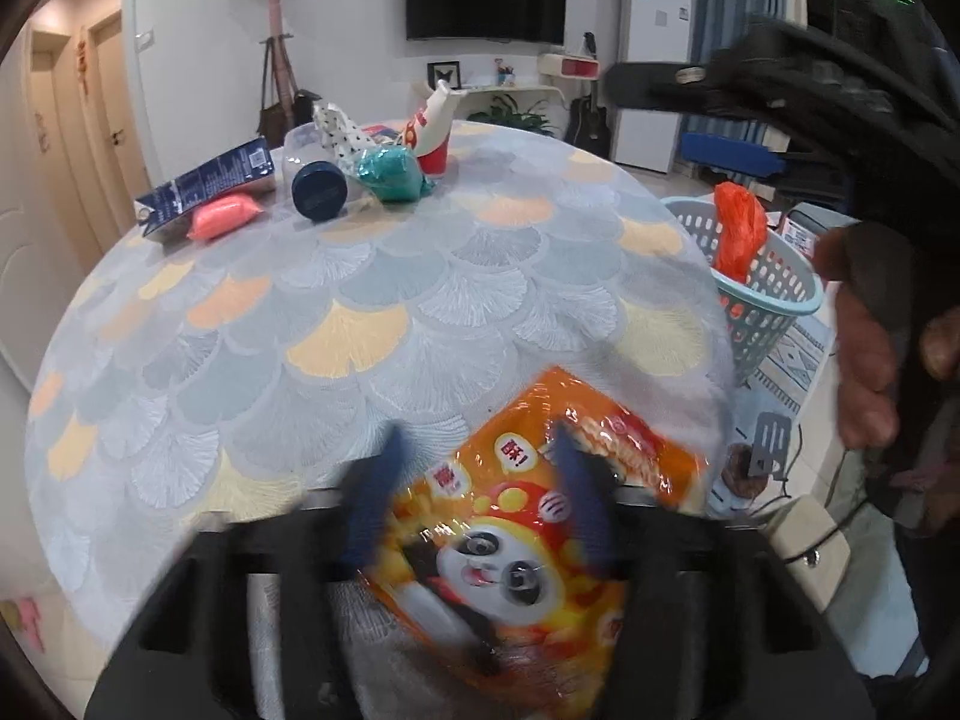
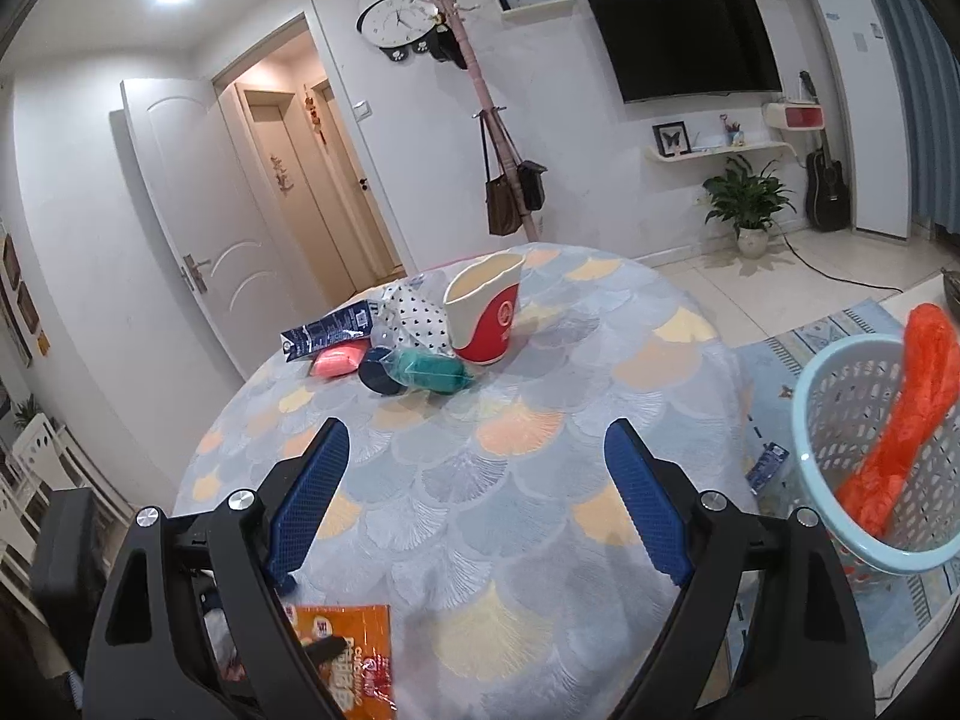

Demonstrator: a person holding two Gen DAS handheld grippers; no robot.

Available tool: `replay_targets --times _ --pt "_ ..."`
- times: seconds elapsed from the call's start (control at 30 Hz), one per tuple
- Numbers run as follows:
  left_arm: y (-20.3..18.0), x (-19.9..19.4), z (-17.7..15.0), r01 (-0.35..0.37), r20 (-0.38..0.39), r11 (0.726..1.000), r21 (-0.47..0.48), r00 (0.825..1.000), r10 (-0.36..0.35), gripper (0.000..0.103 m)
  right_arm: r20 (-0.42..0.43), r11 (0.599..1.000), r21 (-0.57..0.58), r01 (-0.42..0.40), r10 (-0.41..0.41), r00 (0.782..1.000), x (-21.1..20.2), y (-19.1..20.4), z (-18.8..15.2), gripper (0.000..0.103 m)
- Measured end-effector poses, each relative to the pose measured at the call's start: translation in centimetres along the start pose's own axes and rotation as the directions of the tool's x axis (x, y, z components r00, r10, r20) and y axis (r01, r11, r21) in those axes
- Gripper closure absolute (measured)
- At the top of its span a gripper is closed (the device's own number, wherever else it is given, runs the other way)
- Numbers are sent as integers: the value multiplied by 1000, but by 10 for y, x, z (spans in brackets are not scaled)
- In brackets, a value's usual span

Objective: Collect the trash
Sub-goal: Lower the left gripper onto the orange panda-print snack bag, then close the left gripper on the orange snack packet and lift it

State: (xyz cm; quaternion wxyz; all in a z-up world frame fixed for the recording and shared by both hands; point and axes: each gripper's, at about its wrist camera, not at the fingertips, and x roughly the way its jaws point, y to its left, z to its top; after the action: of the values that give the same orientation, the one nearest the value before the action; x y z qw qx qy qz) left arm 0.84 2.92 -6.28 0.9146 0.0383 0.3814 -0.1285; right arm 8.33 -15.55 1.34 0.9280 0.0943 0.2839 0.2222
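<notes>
L claw (image 1: 474,480) angled down, jaws nearly together; R claw (image 2: 477,498) jaws wide apart.

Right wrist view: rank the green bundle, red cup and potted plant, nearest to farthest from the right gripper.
From the right gripper:
1. Green bundle, mid-table, left of centre.
2. Red cup, just behind it.
3. Potted plant, on the floor by the far wall.

table (image 2: 540,480): round, fan-patterned cloth
far side: carton (image 2: 327,333), pink packet (image 2: 339,362), dark jar (image 2: 377,371), green bag (image 2: 432,371), red cup (image 2: 486,315)
near edge: orange snack bag (image 1: 540,516)
floor (image 2: 750,288): basket (image 2: 840,420)
</notes>
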Motion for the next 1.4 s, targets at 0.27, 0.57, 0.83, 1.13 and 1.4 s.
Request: replay_targets --times 0.27,0.57,0.83,1.13,1.4 --pt "26 -8 -3 56 12 993 -102 998 -55 103 -40 997 -80 7 -10 999 31 25 11 20" --pt "62 -41 1 59 96 986 -159 994 -44 103 -69 997 -54 53 -57 996 68 30 37 20" --pt "32 -40 -11 74 91 997 -25 993 -72 48 -129 995 83 46 -35 991 103 16 56 20" --pt "-3 -39 -22 82 80 986 147 992 -95 36 -102 995 84 47 -38 994 87 7 49 20" --pt "-23 -14 -27 105 10 975 196 994 -109 31 -94 997 68 33 -27 995 79 6 49 20"
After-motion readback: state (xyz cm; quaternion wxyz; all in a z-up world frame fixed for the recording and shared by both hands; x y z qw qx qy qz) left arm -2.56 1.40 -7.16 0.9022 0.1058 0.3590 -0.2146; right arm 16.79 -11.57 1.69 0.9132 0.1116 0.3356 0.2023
